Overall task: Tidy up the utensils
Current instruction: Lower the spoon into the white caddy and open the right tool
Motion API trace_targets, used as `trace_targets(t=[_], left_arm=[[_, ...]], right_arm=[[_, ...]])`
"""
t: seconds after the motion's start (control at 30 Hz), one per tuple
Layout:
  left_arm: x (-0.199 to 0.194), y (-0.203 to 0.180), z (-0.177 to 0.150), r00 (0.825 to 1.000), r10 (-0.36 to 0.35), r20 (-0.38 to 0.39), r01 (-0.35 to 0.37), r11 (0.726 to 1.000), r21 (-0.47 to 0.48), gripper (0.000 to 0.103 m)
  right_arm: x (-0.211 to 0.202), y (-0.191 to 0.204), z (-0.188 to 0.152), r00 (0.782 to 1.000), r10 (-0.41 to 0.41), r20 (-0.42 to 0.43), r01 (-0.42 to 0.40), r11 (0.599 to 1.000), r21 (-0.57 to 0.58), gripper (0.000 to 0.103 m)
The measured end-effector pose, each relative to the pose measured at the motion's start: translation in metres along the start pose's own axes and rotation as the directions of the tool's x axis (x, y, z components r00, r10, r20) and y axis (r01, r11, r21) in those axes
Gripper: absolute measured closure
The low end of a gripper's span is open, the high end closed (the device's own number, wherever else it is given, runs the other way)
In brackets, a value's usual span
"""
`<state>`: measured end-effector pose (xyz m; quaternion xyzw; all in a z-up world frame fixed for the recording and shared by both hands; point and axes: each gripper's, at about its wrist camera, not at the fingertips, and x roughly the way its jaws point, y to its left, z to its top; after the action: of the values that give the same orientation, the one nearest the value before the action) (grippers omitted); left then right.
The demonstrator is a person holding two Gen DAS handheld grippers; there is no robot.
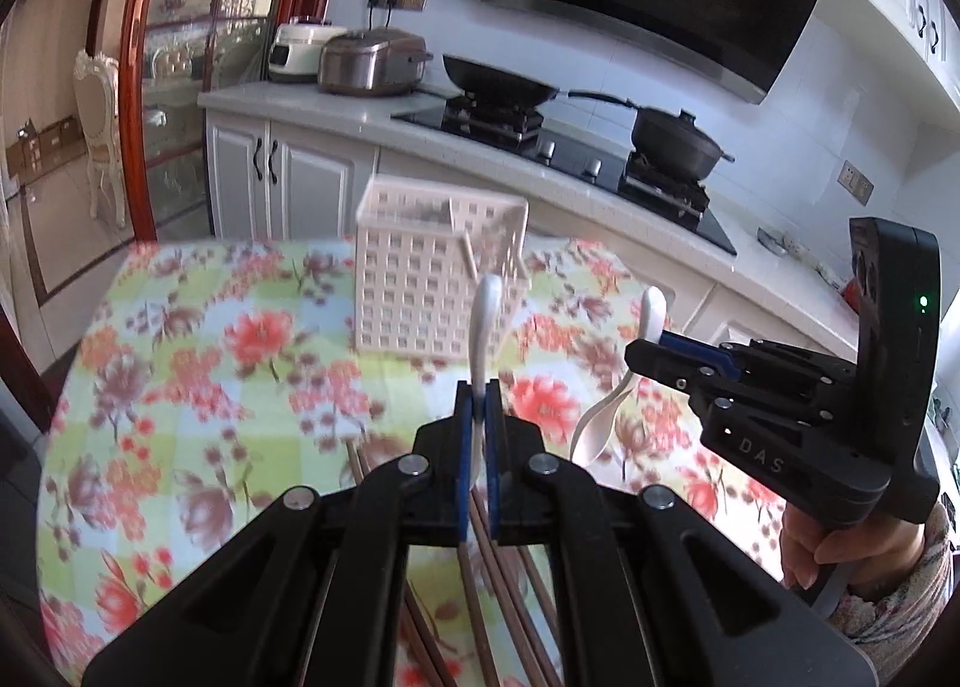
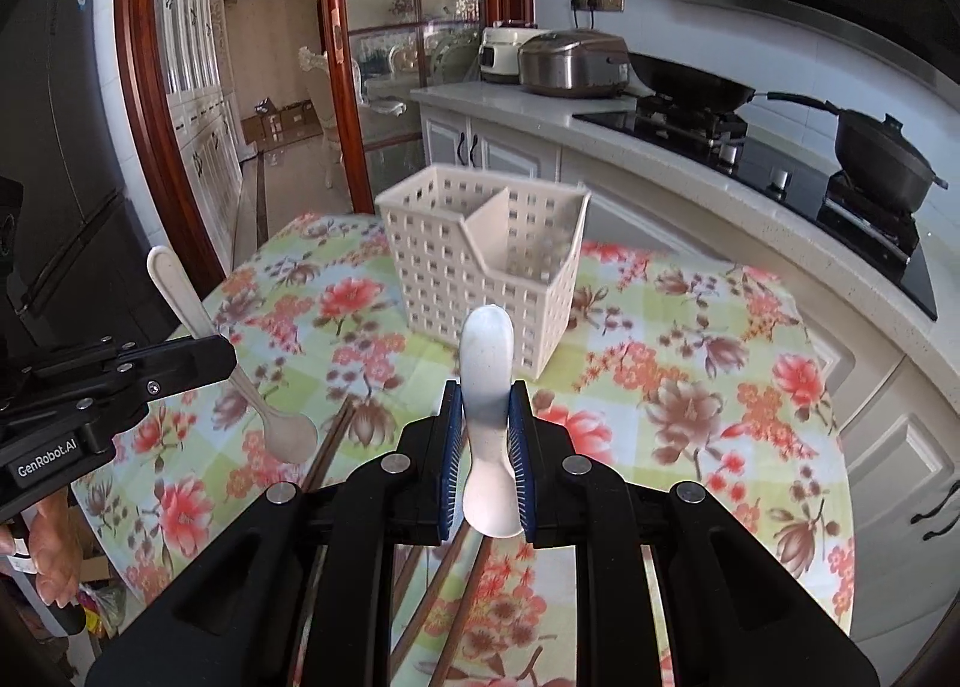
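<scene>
Tongs — spoons clamped between

At frame centre the utensil basket looks like matt cream plastic, its walls a moulded grid of square holes. The two spoons are smooth white plastic with a faint sheen. The tablecloth is a printed floral sheet with a smooth surface. At the bottom, the chopsticks appear to be dark brown wood. Both grippers are matt black plastic with ribbed blue pads and bright metal pins.
</scene>
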<state>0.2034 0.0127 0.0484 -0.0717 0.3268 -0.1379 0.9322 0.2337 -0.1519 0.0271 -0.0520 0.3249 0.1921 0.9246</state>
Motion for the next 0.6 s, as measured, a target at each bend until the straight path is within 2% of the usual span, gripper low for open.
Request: trace_targets(t=[0.33,0.6], left_arm=[[0.010,0.006,0.089,0.995,0.027,0.098,-0.027,1.000,-0.001,0.099],[0.030,0.005,0.153,0.977,0.051,0.205,-0.055,0.998,0.016,0.099]], right_arm=[[0.006,-0.021,0.074,0.993,0.014,0.120,-0.019,0.999,0.041,0.086],[0.030,-0.031,0.114,0.980,0.019,0.196,-0.029,0.998,0.051,0.086]])
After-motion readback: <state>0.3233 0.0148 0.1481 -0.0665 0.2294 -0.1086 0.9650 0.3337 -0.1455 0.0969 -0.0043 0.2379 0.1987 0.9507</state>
